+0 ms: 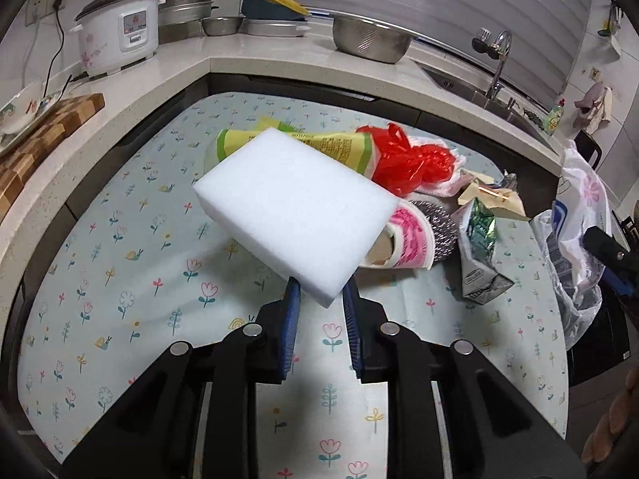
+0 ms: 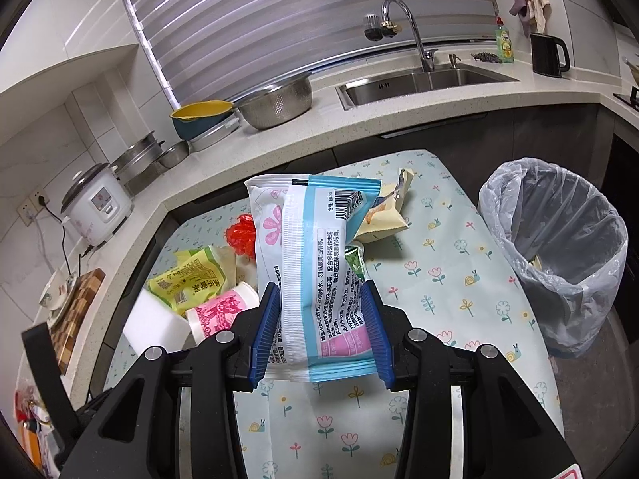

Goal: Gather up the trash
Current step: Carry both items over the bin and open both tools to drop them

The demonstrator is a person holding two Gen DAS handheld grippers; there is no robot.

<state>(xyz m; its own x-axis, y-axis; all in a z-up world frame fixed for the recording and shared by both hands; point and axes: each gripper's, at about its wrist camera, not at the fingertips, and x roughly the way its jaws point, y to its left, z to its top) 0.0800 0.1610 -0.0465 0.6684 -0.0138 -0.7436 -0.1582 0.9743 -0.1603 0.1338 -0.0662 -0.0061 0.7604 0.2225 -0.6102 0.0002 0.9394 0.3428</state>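
Note:
My left gripper (image 1: 319,295) is shut on one corner of a white sponge block (image 1: 295,211), which hangs tilted above the flowered tablecloth (image 1: 131,263). Behind the sponge lies a trash pile: a yellow-green packet (image 1: 339,141), a red plastic bag (image 1: 415,163), a pink paper cup (image 1: 407,239), a steel scourer (image 1: 439,227) and a crumpled carton (image 1: 479,255). My right gripper (image 2: 321,299) is shut on a blue and white wipes packet (image 2: 315,263), held upright over the table. A lined trash bin (image 2: 559,255) stands at the table's right edge. The sponge (image 2: 153,319) also shows at the lower left of the right wrist view.
A stone counter (image 1: 247,54) wraps around the table's far side and left. On it are a rice cooker (image 1: 116,32), steel bowls and a colander (image 1: 371,38), a chopping board (image 1: 44,135) and a sink (image 2: 423,82) with a tap. A beige wrapper (image 2: 383,211) lies near the bin.

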